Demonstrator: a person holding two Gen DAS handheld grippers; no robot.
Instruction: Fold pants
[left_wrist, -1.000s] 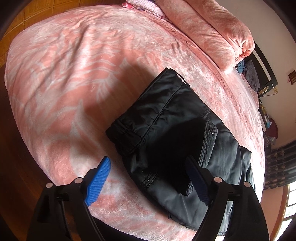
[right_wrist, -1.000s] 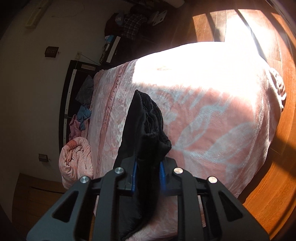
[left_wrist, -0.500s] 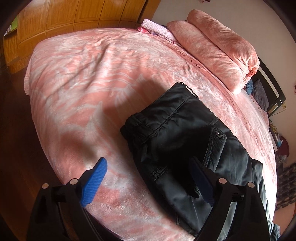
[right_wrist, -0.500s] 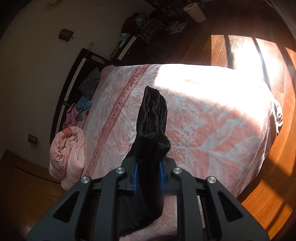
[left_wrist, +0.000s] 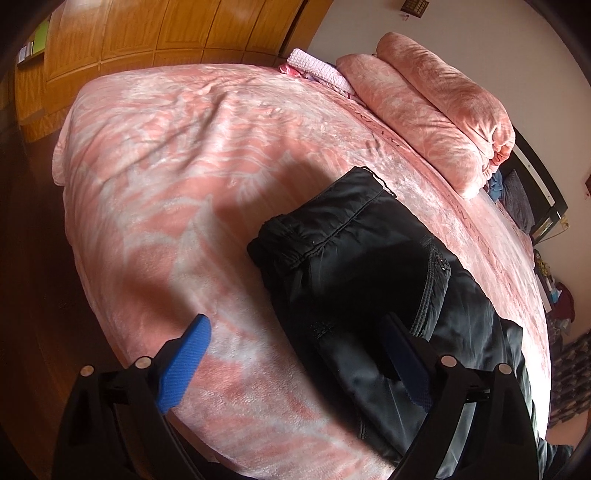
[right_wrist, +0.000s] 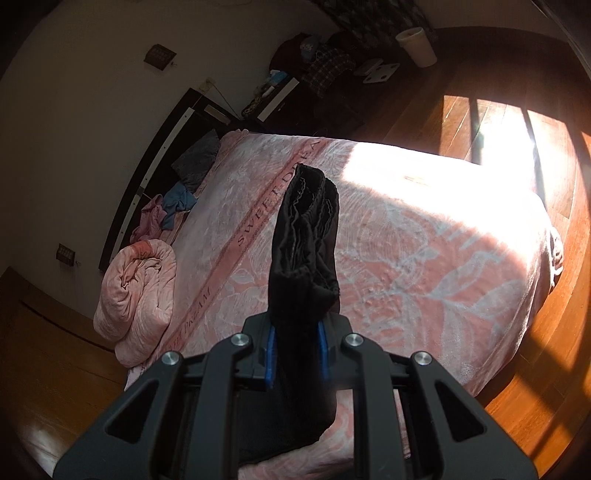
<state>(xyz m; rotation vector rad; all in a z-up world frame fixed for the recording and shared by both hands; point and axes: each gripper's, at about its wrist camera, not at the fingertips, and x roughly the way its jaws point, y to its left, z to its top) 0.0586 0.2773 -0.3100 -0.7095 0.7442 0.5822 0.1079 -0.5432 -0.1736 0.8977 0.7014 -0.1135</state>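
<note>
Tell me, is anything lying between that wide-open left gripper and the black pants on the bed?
Nothing visible. The left gripper hangs open right over the pants, with only pink blanket around them.

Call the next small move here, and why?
Probably carry the right gripper across toward the waistband to lay the fold. It is shut on the bunched end of the pants, lifted off the bed, while the left gripper is open above the flat part.
</note>
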